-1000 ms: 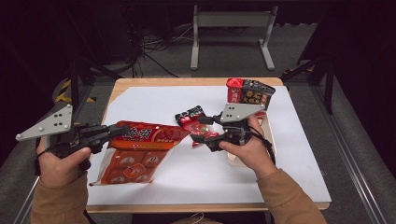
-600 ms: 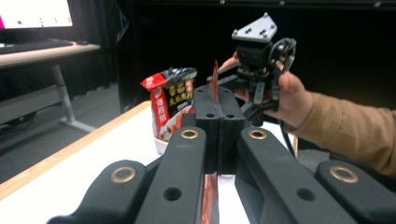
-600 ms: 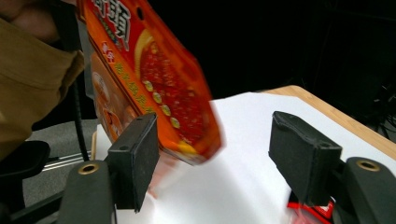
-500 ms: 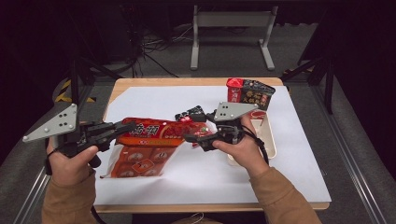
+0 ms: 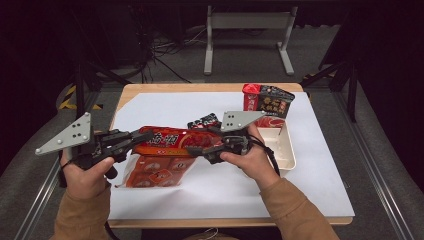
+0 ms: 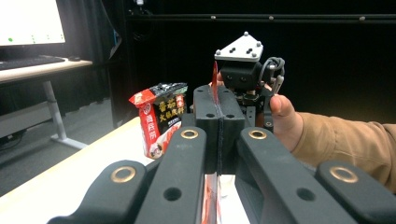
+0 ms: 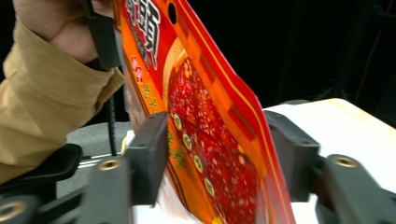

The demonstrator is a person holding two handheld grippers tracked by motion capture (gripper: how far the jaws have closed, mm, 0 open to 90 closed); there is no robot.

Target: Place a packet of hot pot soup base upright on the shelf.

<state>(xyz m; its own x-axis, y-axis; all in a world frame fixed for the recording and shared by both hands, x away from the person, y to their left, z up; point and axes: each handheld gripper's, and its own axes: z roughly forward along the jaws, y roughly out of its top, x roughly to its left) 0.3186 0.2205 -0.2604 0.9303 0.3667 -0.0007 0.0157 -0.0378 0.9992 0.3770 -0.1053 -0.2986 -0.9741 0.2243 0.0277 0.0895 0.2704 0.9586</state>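
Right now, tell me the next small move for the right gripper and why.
Probably close the right gripper on the red pouch: the pouch sits between its jaws, which have just been closing, with a gap left on one side, while the left gripper is clamped on its other end.

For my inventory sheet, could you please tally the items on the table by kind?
Large red-orange snack bags: 1, held up between the two grippers.
Upright red-and-black packets: 1.
Small dark packets: 1.
White trays: 1.
White paper sheets: 1.
Total: 5
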